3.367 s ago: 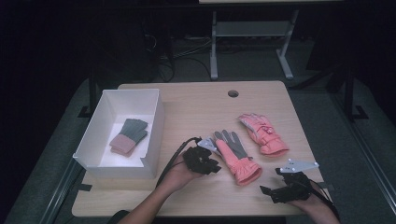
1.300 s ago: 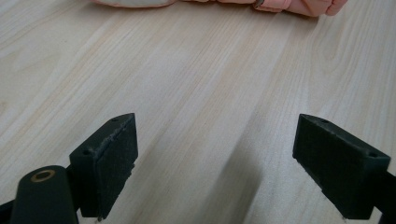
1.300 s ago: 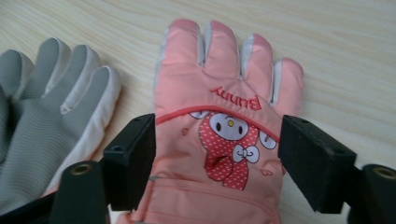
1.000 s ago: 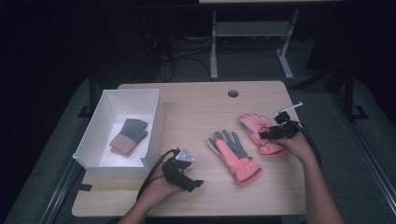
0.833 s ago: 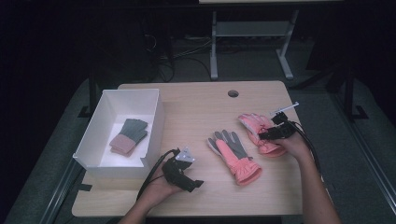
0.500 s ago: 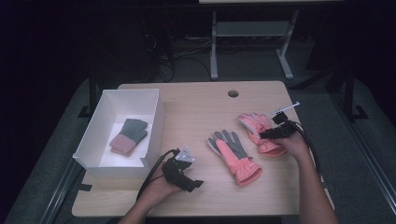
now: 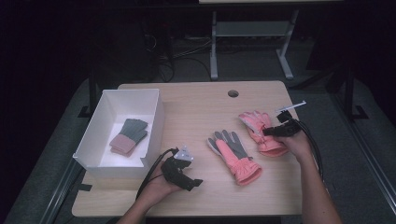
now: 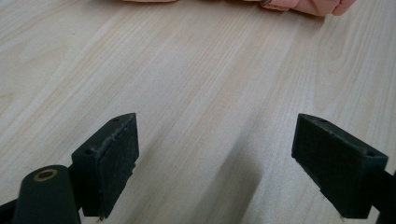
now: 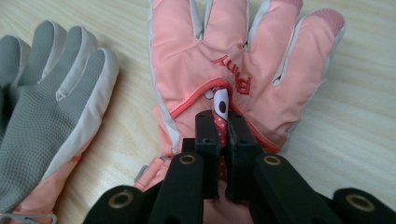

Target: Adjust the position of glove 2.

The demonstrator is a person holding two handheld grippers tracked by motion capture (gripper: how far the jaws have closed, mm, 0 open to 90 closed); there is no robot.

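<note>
Tool [image 9: 223,135] pinching pink glove's [image 9: 243,60] back, grey-palmed glove [image 9: 42,102] just beside
</note>
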